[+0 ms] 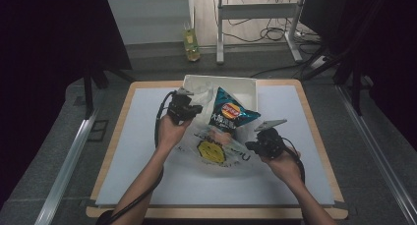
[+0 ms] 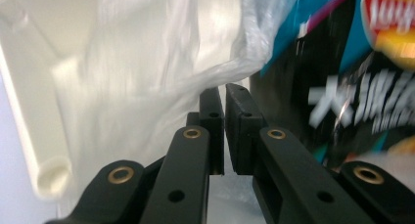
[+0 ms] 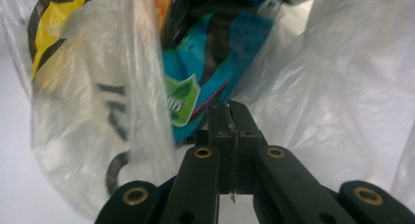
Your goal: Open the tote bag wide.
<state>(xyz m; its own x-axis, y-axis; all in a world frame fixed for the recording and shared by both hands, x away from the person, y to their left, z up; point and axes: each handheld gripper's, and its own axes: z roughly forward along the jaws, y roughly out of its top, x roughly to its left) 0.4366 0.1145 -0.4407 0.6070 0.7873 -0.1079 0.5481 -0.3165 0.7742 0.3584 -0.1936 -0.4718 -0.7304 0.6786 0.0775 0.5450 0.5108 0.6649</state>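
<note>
1. The person is working a bag of Lay's crisps point(image 1: 231, 114) and a clear plastic carrier bag point(image 1: 216, 154) printed with a yellow smiley face. The crisp bag is sticking up out of the carrier's mouth at a tilt, its top leaning toward the white tray point(image 1: 246, 85) at the far edge of the table point(image 1: 314, 131), while its lower part is sitting inside the film.

2. The left gripper point(image 1: 189, 112) is pinching the carrier's rim. In the left gripper view its jaws are drawn nearly together with only a thin slit between them, and the white film point(image 2: 215, 67) is running into that slit at the tips, so they are clamping on the plastic rather than on the crisps. This side is being held high, probably to keep the mouth open.

3. The right gripper point(image 1: 258, 144) is gripping the opposite edge. In the right gripper view its jaws are pressing flat together with a sliver of film point(image 3: 230, 131) trapped in the seam, and the crisp bag's teal panel point(image 3: 205, 72) is showing just beyond them through the plastic.

4. Holding two opposite edges apart is stretching the opening, which I judge is meant to let the crisp bag slide fully down inside.

5. The carrier's bottom is resting on the white table cover, so the table is bearing the weight, not the thin film.
</note>
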